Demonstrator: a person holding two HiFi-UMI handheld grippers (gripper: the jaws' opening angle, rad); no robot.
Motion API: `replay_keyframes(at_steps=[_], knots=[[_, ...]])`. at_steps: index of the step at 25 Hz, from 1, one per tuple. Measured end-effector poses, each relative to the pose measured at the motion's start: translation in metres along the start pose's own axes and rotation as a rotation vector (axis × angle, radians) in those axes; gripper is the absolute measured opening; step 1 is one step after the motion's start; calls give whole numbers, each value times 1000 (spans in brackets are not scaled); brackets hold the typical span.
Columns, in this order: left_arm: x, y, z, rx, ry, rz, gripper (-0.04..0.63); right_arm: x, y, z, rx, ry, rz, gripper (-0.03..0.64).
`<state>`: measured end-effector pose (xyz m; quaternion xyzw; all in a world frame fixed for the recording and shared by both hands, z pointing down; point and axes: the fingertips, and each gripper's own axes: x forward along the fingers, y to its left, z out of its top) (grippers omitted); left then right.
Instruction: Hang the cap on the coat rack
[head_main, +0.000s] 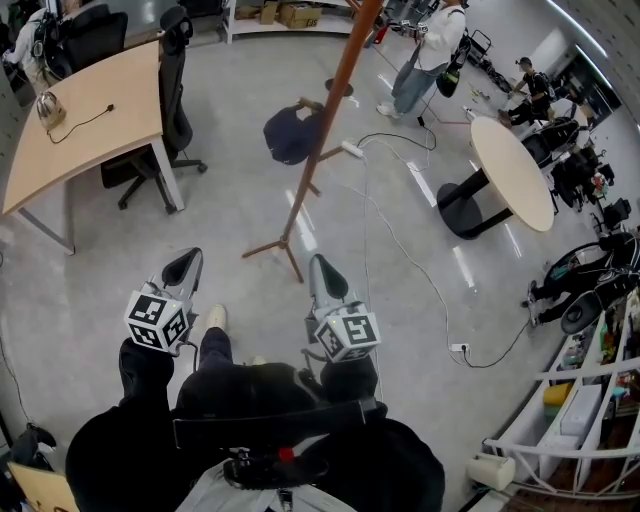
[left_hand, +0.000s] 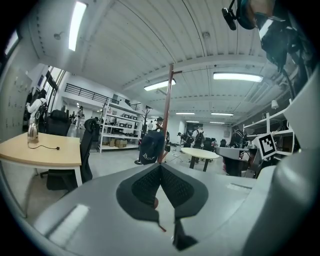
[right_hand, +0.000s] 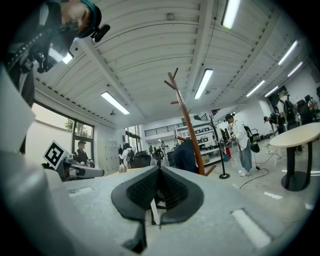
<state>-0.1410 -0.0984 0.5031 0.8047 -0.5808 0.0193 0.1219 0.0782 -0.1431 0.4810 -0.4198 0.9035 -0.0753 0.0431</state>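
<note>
Left tongs (head_main: 184, 267) & right tongs (head_main: 322, 270) both pressed together, nothing btwn them, held side by side. Navy cap (head_main: 292, 134) hangs on wooden coat rack (head_main: 311, 170) just ahead.

the cap (head_main: 291, 134) is dark blue, the coat rack (head_main: 348, 60) reddish-brown, the desk (head_main: 80, 120) pale tan.

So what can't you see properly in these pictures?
- Coat rack top: cut off by the head view's upper edge.
- Where the cap catches its peg: covered by the cap itself, every view.
- White print on the cap: too small, left gripper view.
- Metal object on the desk: too small to name, head view.
</note>
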Motion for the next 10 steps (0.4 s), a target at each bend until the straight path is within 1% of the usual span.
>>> replay_keyframes(at_steps=[6, 10], knots=[[3, 3, -2, -2, 1, -7, 3, 2, -3, -6, 4, 8, -11, 3], [2, 3, -1, -3, 5, -9, 3, 2, -1, -2, -5, 0, -14, 3]])
